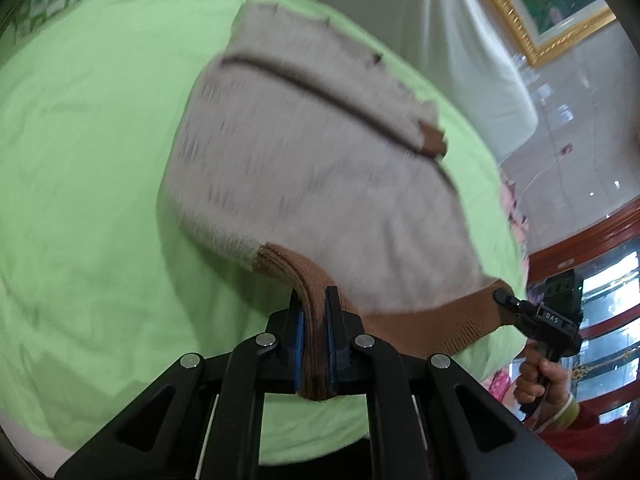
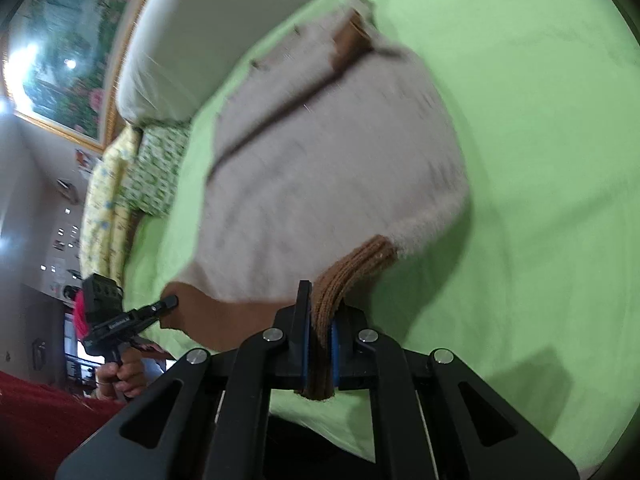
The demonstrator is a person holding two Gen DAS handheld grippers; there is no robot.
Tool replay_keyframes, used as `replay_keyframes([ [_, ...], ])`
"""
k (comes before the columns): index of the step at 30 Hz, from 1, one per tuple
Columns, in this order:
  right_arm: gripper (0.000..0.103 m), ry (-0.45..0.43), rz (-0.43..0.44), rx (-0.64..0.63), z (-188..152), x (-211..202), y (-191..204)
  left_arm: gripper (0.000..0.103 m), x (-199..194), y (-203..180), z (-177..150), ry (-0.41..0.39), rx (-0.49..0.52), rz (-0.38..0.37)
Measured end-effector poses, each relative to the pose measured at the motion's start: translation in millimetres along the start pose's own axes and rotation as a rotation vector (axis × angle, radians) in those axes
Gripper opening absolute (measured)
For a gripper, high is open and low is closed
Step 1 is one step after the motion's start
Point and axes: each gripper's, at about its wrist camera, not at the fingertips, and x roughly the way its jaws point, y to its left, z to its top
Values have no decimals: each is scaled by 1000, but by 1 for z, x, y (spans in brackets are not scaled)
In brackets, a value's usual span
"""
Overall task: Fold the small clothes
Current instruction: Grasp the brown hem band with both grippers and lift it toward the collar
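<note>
A small fluffy beige knit garment (image 1: 304, 168) with brown ribbed trim hangs over a light green sheet (image 1: 80, 184). My left gripper (image 1: 315, 300) is shut on one corner of its brown ribbed hem (image 1: 308, 280). My right gripper (image 1: 505, 297) shows at the right, shut on the hem's other corner. In the right wrist view the garment (image 2: 320, 168) hangs ahead, my right gripper (image 2: 322, 296) is shut on the brown hem (image 2: 344, 276), and my left gripper (image 2: 170, 303) holds the other corner at the left. The garment is blurred.
The green sheet (image 2: 540, 160) covers a bed. A white pillow (image 2: 172, 52) and a floral pillow (image 2: 156, 168) lie at its far end. A gold-framed picture (image 1: 552, 4) hangs on the wall. A red wooden cabinet (image 1: 600, 280) stands beside the bed.
</note>
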Motion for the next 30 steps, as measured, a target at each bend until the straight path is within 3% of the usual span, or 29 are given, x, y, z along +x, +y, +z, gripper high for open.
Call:
replay_keyframes([
  [8, 8, -152, 116, -47, 85, -6, 36, 6, -13, -19, 87, -155, 27, -36],
  [16, 9, -244, 111, -82, 190, 23, 48, 6, 4, -11, 186, -250, 0, -21],
  [25, 8, -242, 41, -75, 289, 95, 46, 6, 59, 8, 297, -262, -21, 20],
  [30, 8, -255, 18, -34, 328, 124, 33, 6, 96, 20, 339, -246, -30, 43],
])
